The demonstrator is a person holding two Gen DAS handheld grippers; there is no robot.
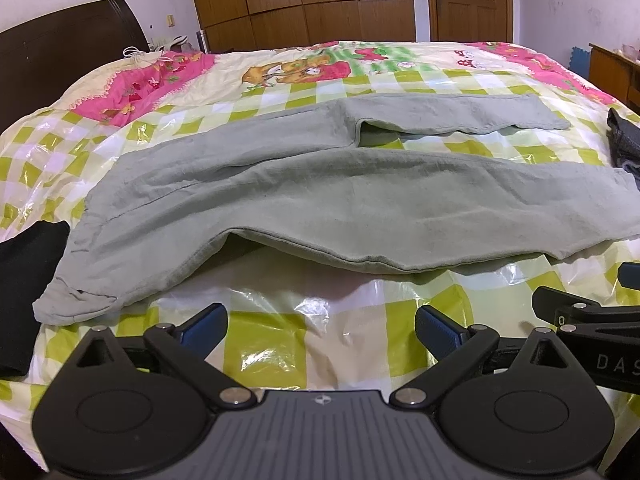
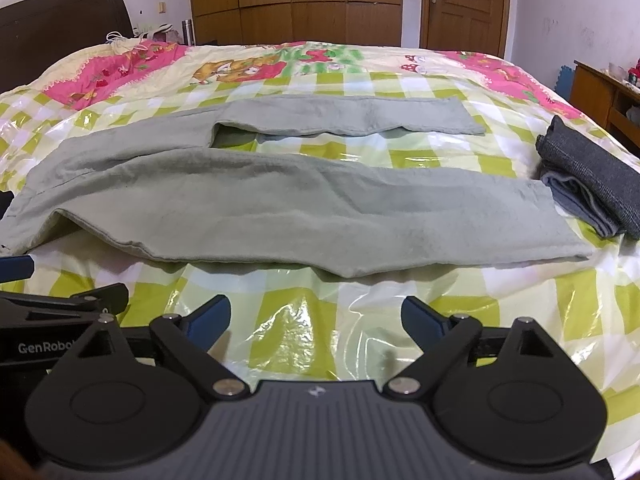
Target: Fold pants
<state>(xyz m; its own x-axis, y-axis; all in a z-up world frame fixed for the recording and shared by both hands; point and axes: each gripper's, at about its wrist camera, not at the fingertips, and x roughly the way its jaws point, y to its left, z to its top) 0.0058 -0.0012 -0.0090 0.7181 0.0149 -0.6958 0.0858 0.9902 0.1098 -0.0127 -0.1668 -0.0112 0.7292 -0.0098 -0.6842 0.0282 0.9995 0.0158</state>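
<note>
Black garment [image 1: 24,288] lay at bed's [image 1: 280,344] left edge; sage-green pants [image 1: 280,184] spread flat mid-bed, waistband left, legs apart; folded grey clothes [image 2: 592,184] right. Left gripper [image 1: 320,326] and right gripper [image 2: 316,316] fingers parted, holding nothing

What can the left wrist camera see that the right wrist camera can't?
Only the left wrist view shows the black cloth beside the waistband. Only the right wrist view shows the whole folded gray stack by the leg ends. Both show the green pants lying flat on the checkered bedcover, unfolded, and an open gripper: left gripper, right gripper.
</note>
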